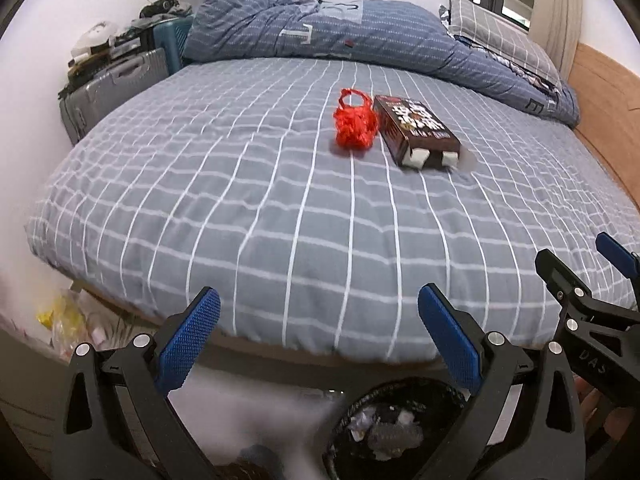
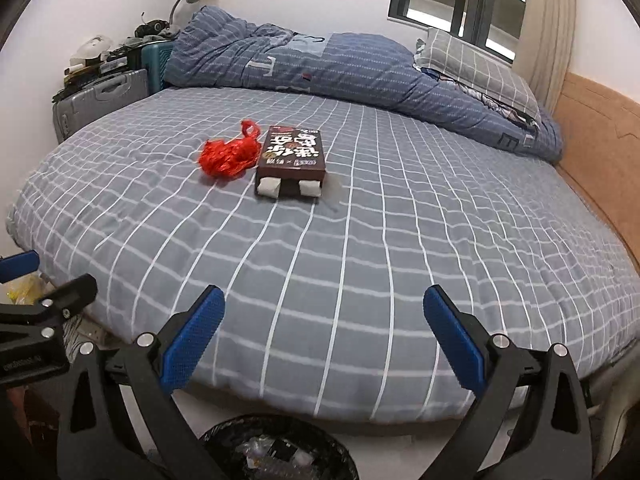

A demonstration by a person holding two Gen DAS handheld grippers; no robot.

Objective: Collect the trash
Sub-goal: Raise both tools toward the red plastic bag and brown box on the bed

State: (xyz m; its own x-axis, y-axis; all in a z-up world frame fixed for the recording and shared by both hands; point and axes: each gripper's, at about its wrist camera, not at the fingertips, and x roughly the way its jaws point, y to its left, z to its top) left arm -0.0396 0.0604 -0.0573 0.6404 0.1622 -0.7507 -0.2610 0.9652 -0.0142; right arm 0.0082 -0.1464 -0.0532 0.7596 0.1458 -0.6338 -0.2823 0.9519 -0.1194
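Both wrist cameras are looking from the foot edge across the bed (image 1: 280,208), side by side, sharing it.

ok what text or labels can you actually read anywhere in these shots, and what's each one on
"DAS": pale letters on the black body of the right gripper, cut off at the frame edge in the left wrist view.
"T": large pale letter on the blue quilt.
Dark brown box: big white Chinese characters, seen upside down and too blurred to read.
Left gripper body, right wrist view: a small line of print, too small to read.
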